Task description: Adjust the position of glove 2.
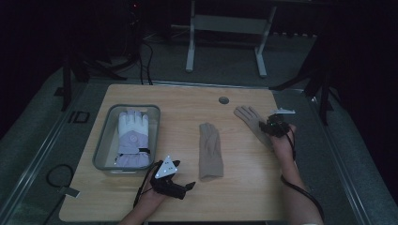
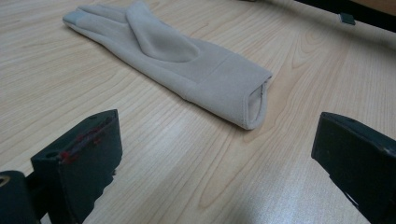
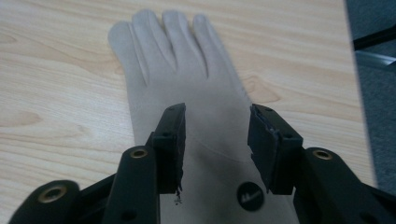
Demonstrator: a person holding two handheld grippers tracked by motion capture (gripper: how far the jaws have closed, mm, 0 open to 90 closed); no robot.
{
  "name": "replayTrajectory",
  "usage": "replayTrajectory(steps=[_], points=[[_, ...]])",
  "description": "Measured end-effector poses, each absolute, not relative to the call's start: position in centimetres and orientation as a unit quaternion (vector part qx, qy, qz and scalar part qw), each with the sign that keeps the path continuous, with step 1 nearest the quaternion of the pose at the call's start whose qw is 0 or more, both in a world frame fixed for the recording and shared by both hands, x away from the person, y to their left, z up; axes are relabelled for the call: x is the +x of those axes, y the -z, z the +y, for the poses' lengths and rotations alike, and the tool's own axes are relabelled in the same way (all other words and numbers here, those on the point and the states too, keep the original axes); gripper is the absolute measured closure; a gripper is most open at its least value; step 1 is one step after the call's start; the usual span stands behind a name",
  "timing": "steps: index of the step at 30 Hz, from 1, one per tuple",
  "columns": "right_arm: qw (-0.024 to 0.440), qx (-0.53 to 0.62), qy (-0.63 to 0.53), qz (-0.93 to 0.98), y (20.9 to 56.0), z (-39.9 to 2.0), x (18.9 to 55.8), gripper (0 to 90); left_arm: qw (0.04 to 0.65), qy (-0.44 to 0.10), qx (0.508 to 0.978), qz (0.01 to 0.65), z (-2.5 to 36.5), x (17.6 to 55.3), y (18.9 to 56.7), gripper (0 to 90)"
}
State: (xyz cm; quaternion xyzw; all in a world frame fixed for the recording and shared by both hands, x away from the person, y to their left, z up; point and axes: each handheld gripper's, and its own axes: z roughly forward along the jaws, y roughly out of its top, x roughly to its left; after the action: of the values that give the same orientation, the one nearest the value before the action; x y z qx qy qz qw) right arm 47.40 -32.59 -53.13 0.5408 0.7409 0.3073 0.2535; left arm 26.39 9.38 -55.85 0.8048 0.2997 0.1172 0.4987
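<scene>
right gripper (image 3: 215,140): my jaws sit half-spread over the wrist of the flat beige glove (image 3: 187,93), nothing pinched yet as far as I can see, soft suede-ish fabric showing between them

that glove: fingers fan out straight ahead of my jaws, small round dark logo patch just below them

left gripper (image 2: 215,158): jaws wide, bare pale woodgrain tabletop (image 2: 154,154) between them

second beige glove (image 2: 177,60): ahead of my left jaws, lying on its side, open cuff facing me

bin (image 1: 104,140): clear plastic, off beside my left gripper, padded white-lilac ski glove (image 1: 132,138) inside
</scene>
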Motion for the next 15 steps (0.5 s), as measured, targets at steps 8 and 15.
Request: replayTrajectory(steps=[8, 15], points=[[0.225, 0.533, -0.310, 0.754, 54.9, -32.7, 47.9, 56.0, 0.504, -0.112, 0.803, 0.298, 9.6, 26.4, 55.8, 2.0], [0.235, 0.518, -0.308, 0.763, 55.0, -32.4, 47.5, 73.9, 0.506, -0.112, 0.801, 0.299, 9.6, 26.4, 55.8, 1.9]])
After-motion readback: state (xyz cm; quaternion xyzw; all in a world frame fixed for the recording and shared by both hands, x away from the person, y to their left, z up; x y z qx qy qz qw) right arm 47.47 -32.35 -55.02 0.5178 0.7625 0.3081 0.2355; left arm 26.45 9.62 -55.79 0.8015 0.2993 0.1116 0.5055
